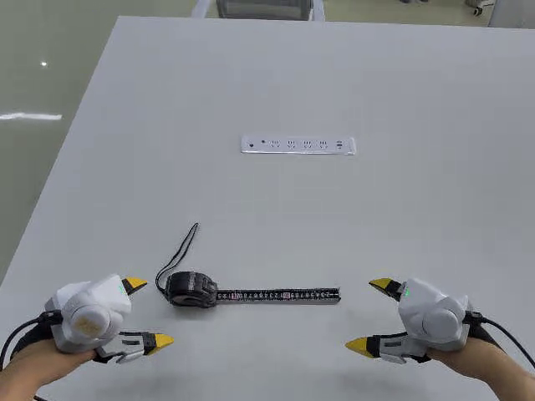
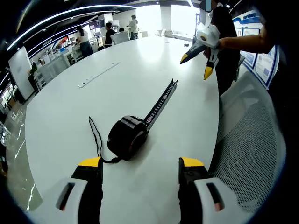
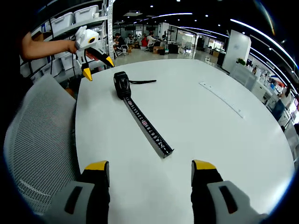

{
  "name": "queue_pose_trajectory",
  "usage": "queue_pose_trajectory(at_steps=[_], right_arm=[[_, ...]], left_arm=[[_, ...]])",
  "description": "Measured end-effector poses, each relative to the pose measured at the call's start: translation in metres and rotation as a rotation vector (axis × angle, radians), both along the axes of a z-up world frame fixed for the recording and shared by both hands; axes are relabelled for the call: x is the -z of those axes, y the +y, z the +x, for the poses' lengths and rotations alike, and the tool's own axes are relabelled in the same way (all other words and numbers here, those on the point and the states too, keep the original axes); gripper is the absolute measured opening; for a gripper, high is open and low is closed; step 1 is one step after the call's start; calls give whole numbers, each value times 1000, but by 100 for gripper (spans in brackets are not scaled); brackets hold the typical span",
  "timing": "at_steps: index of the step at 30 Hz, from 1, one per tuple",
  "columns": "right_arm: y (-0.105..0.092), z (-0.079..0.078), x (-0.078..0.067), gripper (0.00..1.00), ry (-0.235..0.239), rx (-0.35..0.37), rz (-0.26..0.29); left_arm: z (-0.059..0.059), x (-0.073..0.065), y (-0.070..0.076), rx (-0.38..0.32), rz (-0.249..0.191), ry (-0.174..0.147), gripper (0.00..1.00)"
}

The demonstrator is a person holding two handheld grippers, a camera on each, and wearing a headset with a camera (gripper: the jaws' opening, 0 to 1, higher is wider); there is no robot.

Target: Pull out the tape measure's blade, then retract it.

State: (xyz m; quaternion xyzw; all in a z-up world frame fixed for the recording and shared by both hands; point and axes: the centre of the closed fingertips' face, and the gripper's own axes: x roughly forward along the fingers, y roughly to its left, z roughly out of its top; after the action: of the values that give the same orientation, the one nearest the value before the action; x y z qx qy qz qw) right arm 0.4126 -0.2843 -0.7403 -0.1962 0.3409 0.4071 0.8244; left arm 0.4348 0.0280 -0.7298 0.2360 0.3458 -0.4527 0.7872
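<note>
Fingers (image 1: 159, 340) apart, left gripper (image 1: 157, 311) and right gripper (image 1: 360, 314) flank tape measure (image 1: 192, 289).

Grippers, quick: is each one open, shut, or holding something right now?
Left gripper: open, empty, beside the tape measure.
Right gripper: open, empty, beyond the tip of the blade.

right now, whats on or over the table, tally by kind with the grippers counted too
tape measure: 1, blade out
power strip: 1
grippers: 2, left gripper and right gripper, both open
total: 4
</note>
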Motion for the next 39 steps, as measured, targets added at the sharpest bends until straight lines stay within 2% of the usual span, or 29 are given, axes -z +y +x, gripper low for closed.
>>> queue_pose_trajectory(at_steps=[3,5,7,10,13,18,22,25,35,39], right_arm=[[1,-3,-6,73,-23,50,21],[0,-6,-7,76,-13,91,36],[-1,-8,-10,78,-28,107,45],[-4,-11,-12,83,-26,151,41],[-3,-11,-21,84,-34,212,92],[-1,-20,-21,91,-37,241,70],[3,-25,-23,96,-48,266,83],[0,-25,-24,98,-54,288,79],[5,-25,-32,100,-71,321,111],[6,-26,-33,100,-72,324,115]], left_arm=[[-6,-3,-4,-32,-28,-5,67],[-10,-5,-5,-58,-40,-13,68],[-13,-6,-6,-75,-51,-17,70],[-17,-9,-7,-121,-66,-29,74],[-23,-11,-8,-155,-92,-30,78],[-34,-14,-13,-172,-98,-44,83],[-36,-21,-14,-211,-118,-70,89],[-38,-25,-16,-228,-140,-72,90],[-38,-29,-15,-271,-154,-95,99],[-38,-30,-15,-280,-158,-96,99]])
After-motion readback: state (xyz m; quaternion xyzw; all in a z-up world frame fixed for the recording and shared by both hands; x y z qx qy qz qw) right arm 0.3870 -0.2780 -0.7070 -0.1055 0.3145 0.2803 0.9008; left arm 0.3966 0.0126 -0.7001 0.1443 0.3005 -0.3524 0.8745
